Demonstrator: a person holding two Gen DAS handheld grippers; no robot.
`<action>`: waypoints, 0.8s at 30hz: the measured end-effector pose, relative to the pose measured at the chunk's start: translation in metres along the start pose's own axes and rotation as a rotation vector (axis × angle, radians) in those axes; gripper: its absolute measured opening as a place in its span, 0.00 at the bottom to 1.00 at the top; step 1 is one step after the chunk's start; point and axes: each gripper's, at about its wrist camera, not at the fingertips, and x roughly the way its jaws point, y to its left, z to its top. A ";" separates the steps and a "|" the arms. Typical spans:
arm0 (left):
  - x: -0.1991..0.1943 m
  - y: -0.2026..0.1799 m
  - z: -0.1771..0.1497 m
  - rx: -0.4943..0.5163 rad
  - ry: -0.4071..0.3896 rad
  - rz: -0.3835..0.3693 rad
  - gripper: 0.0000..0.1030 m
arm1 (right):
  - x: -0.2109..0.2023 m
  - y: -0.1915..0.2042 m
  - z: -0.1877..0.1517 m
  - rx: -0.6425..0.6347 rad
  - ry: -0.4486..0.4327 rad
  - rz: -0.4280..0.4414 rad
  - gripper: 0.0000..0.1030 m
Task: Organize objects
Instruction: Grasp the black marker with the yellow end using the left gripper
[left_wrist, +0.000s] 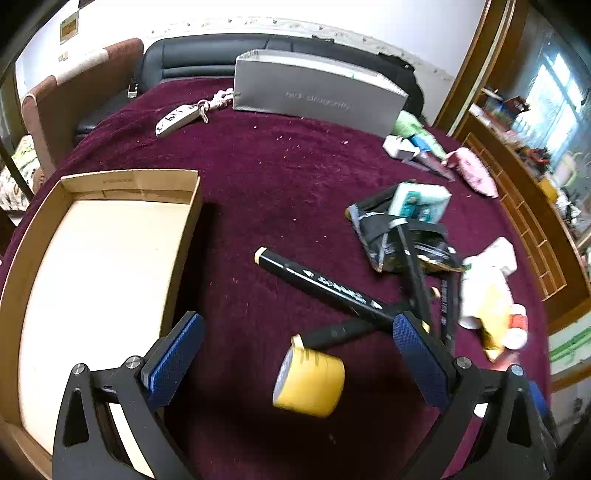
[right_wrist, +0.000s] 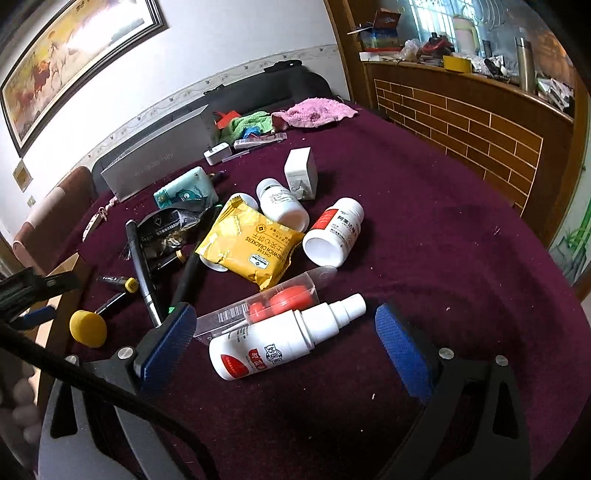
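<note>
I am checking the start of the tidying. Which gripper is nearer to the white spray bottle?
Right. The spray bottle lies between the open fingers of the right gripper. The left gripper is open around the yellow cap beside the cardboard box.

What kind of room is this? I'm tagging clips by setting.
Probably a home living or dining room: a sofa behind the cloth-covered table, a framed painting, a cluttered wooden counter.

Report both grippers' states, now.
Left gripper: open, empty, above the yellow-capped black marker.
Right gripper: open, empty, around the white spray bottle.
</note>
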 end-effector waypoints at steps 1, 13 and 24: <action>0.007 -0.001 0.002 -0.006 0.020 -0.002 0.97 | -0.002 0.001 -0.002 -0.004 -0.001 0.009 0.96; 0.037 -0.015 0.013 -0.048 0.118 0.054 0.93 | -0.001 0.001 -0.002 -0.009 -0.005 0.024 0.96; 0.051 -0.045 0.014 0.086 0.212 0.010 0.33 | 0.001 0.001 -0.001 -0.008 -0.002 0.021 0.96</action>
